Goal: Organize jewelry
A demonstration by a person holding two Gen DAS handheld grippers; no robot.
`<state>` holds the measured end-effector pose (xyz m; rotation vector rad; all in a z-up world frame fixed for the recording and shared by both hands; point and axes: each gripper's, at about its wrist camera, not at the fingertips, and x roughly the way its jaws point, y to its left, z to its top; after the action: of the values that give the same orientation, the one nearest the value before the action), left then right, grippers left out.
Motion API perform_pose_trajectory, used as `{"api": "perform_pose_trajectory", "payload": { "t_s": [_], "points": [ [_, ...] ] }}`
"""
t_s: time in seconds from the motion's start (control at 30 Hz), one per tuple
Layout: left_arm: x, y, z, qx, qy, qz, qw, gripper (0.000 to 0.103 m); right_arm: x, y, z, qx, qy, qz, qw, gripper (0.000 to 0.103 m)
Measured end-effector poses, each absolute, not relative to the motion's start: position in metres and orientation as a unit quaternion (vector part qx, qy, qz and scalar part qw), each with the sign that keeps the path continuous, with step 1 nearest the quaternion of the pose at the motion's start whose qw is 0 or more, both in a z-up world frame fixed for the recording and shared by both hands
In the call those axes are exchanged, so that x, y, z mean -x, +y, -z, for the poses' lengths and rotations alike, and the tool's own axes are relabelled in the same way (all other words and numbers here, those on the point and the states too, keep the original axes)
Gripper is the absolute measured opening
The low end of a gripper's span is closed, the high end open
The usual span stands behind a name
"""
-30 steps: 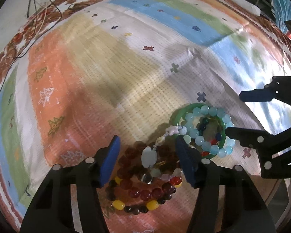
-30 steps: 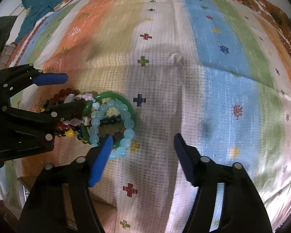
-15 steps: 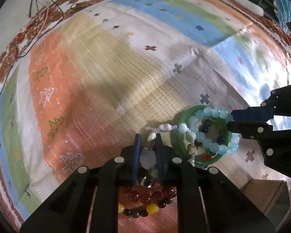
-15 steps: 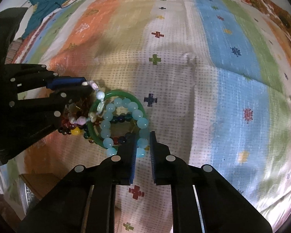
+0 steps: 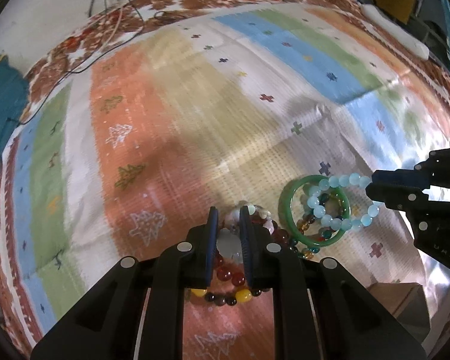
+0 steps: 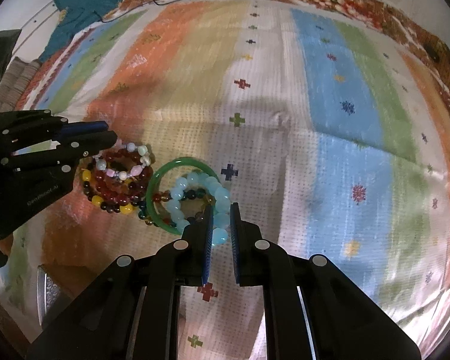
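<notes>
Left gripper point(image 5: 228, 228): pinching the pale charm bracelet point(image 6: 126, 162) above the red bead bracelets point(image 6: 117, 189).
Right gripper point(image 6: 220, 225): pinching the aqua bead bracelet point(image 6: 195, 198).
Green bangle point(image 6: 165, 180): lies on the striped cloth point(image 6: 285, 150), aqua beads draped across it.
Nearby: teal garment point(image 6: 84, 3) at the cloth's far edge.

- Low in the centre of the frame, the right gripper point(image 6: 219, 219) pinches the pale blue bead bracelet point(image 6: 195, 198).
- That bracelet lies over the green bangle point(image 6: 156, 180).
- At left, the left gripper point(image 6: 106, 133) is closed on a pastel bead strand point(image 6: 129, 162) above red and yellow bracelets point(image 6: 111, 192).
- A striped cloth point(image 6: 330, 105) lies under everything.
</notes>
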<state>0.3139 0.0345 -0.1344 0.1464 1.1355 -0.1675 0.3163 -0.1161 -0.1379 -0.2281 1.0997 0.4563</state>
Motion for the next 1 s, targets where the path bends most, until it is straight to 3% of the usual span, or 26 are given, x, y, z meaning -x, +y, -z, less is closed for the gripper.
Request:
{"api": "perform_pose_trajectory", "payload": {
  "t_s": [1.0],
  "points": [
    [-0.253, 0.043, 0.076, -0.025, 0.491, 0.035, 0.87, 0.014, -0.269, -0.121, 0.088, 0.1, 0.426, -0.233, 0.868, 0.012]
  ]
}}
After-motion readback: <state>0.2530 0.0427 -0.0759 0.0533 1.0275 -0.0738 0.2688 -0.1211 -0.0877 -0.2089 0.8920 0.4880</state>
